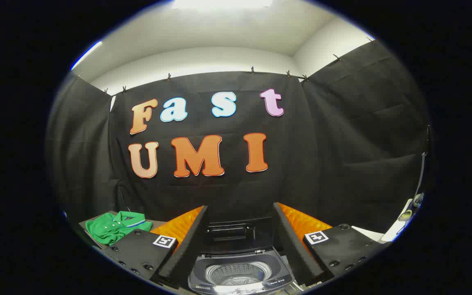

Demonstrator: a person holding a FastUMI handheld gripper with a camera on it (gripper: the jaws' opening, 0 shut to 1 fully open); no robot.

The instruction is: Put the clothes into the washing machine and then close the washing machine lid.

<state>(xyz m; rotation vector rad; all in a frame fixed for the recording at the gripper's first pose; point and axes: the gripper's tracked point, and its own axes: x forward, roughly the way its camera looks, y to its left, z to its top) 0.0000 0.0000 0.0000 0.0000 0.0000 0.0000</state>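
Note:
A small top-loading washing machine [240, 275] stands just ahead of my gripper [240, 241], between and below the two fingers. Its dark lid [236, 234] is raised upright at the back, and the pale perforated drum [234, 272] looks bare inside. A green polo shirt [116, 226] with a blue-striped collar lies folded on a grey surface [86, 224], off to the left beyond the left finger [187, 241]. The fingers stand wide apart with nothing between them.
Black cloth walls close the booth behind the machine and on both sides. A white object [402, 225] and part of a white surface [369, 233] show to the right, beyond the right finger.

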